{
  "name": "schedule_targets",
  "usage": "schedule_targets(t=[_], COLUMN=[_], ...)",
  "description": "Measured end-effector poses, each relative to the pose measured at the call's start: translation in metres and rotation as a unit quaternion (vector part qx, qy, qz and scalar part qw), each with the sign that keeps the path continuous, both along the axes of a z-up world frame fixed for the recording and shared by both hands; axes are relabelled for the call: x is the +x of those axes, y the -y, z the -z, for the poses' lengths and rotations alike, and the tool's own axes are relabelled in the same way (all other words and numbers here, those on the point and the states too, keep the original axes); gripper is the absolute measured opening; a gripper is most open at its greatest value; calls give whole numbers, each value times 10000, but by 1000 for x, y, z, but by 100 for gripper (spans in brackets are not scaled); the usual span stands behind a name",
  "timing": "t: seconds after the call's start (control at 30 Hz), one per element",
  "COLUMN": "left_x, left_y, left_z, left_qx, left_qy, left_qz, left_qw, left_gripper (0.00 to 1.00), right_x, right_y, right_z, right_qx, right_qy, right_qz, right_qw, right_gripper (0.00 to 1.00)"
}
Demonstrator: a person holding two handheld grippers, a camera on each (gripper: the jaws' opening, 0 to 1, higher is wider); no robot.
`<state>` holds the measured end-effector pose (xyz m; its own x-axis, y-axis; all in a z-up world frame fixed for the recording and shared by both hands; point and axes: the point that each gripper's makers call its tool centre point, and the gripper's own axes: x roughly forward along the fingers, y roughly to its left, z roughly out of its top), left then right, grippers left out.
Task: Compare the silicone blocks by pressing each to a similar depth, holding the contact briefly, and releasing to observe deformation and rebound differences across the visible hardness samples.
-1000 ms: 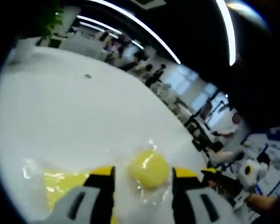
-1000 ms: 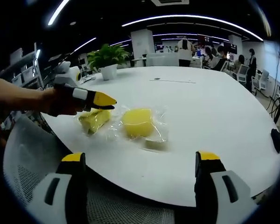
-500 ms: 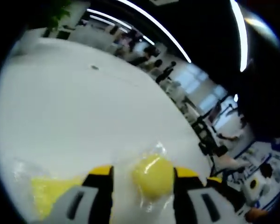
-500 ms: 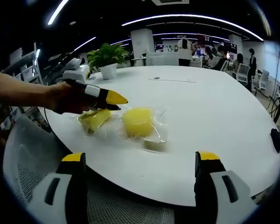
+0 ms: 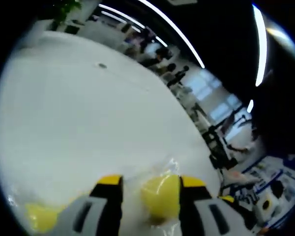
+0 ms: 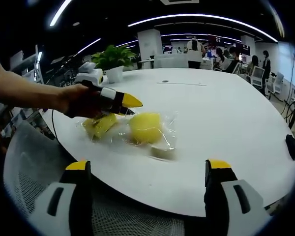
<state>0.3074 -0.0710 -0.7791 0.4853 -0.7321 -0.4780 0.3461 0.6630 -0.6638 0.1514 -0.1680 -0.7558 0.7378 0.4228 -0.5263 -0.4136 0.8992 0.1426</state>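
Over the last second the left gripper (image 6: 129,101) advances toward the rounded yellow silicone block (image 6: 145,128), which in the left gripper view (image 5: 152,189) has slid from above the yellow tips down into the gap between its fingers (image 5: 106,196); the right gripper (image 6: 147,179) has not shifted. In the right gripper view the person's hand (image 6: 83,101) carries the left gripper in from nine o'clock, its yellow tip just above and beside the block, and contact cannot be confirmed. The left fingers stand apart with the block between them and no clear grip; the right fingers are spread wide at the bottom of their view, holding nothing, well short of the samples. The block lies near the middle of the round white worktop (image 6: 226,118), inside a crinkled clear plastic wrapper (image 6: 167,135). At its nine o'clock lies a flatter yellow-green silicone block (image 6: 99,125), also wrapped, and at five o'clock a small pale translucent block (image 6: 162,150). These samples look light and soft, likely to dent and spring back, and the film probably makes them slippery and prone to skid, so pressing straight down on the crown seems safest. No label or writing is legible. A potted green plant (image 6: 112,60) stands at eleven o'clock.
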Motion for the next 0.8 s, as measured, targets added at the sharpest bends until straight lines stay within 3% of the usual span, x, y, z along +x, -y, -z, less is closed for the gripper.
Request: schedule_targets(t=[0.1,0.27,0.47,0.8], left_x=[3,2,5,-1], left_y=[1,3,6,6], left_z=[2,8,8,14], left_qx=[-85,256,126,407], left_qy=[-70,86,5,-107], left_qz=[2,252,217,490], left_qw=[9999,9993,9997,9979], left_gripper=[42,41,41,31], right_x=[0,-1,-1,-3], right_y=[0,0,0,-1], right_z=[1,1,2,2], right_qx=[6,3,-7,-15], right_qy=[-17,-29,-41,-60], right_qz=[-3,7,3,11], right_qw=[10000,10000,10000,10000], right_gripper=[88,88,88,88])
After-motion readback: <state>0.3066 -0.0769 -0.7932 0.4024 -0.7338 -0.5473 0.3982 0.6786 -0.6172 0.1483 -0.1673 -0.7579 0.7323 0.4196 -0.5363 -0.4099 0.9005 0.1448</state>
